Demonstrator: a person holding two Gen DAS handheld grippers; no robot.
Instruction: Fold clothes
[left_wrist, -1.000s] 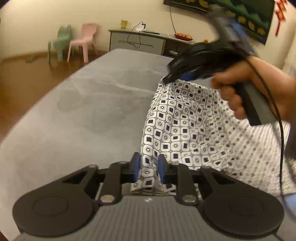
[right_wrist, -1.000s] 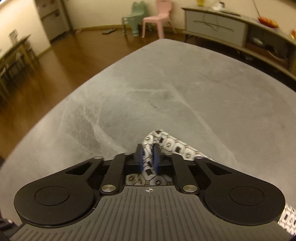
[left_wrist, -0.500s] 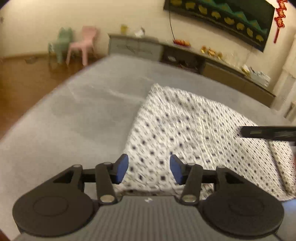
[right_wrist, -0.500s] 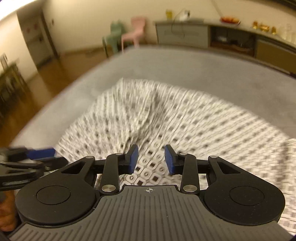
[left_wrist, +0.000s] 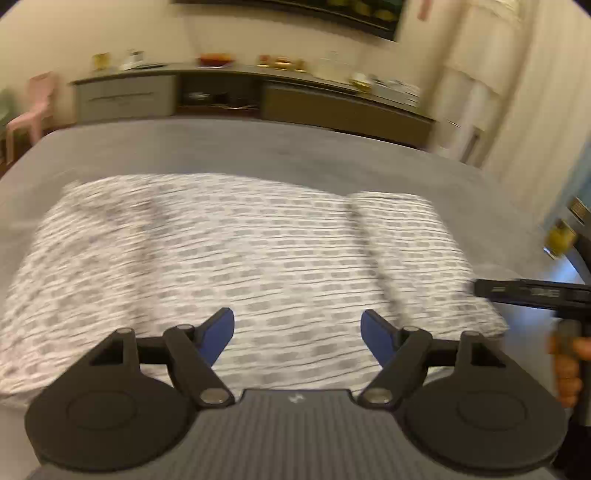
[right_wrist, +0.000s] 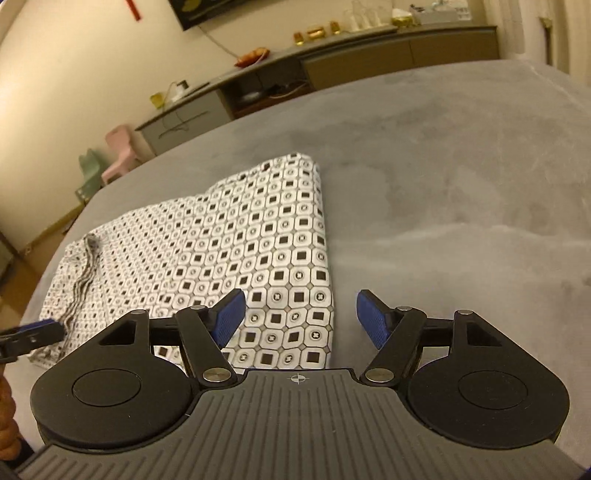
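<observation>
My left tongs (left_wrist: 297, 334) and right tongs (right_wrist: 299, 319) have just been opening, now spread and empty, releasing the white black-square-patterned garment (right_wrist: 236, 254), which is lying folded across the grey bed's (right_wrist: 461, 192) near edge; no readable writing

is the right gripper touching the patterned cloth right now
Apart. The right wrist view shows the right gripper with jaws spread wide after just opening, nothing between them; the patterned cloth lies flat on the grey surface beneath.

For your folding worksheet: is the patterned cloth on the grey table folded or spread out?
Folded: the cloth lies flat with a doubled right edge on the table.
</observation>
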